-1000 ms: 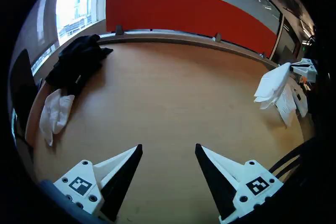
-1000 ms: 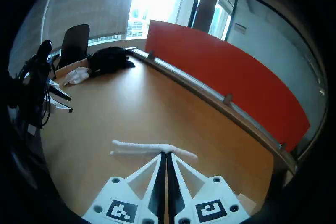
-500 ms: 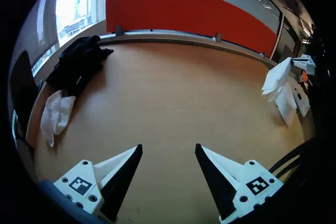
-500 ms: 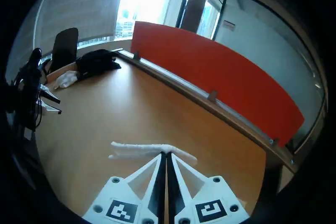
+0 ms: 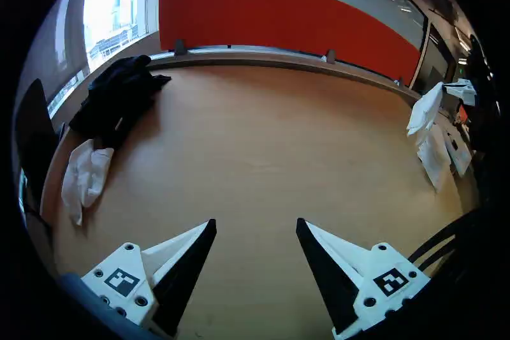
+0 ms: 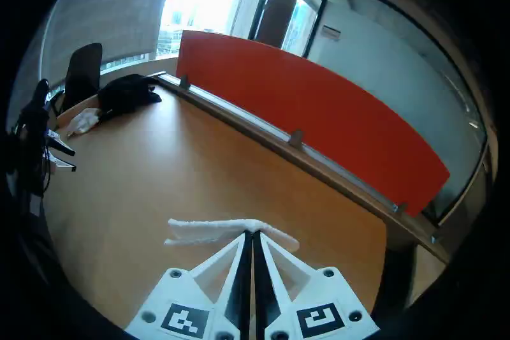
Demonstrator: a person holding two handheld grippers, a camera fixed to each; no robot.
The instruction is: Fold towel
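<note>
Your right gripper [image 6: 253, 236] has its jaws clenched on the white towel [image 6: 223, 228], which hangs limp at the right edge of the left gripper view, over the counter [image 5: 255, 136]. Your left gripper [image 5: 255, 225] hovers with jaws spread wide. The cloth looks light and floppy, so pinch a free corner.

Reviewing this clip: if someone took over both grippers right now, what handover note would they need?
Left gripper: open, holding nothing, over the wooden table.
Right gripper: shut on an edge of the white towel, which hangs from it at the table's end.
Elsewhere: a black garment and another white cloth on the table.
Done: towel gripped by one edge; no fold visible.
Left: probably grab a second edge with the left gripper, spread, fold.
</note>
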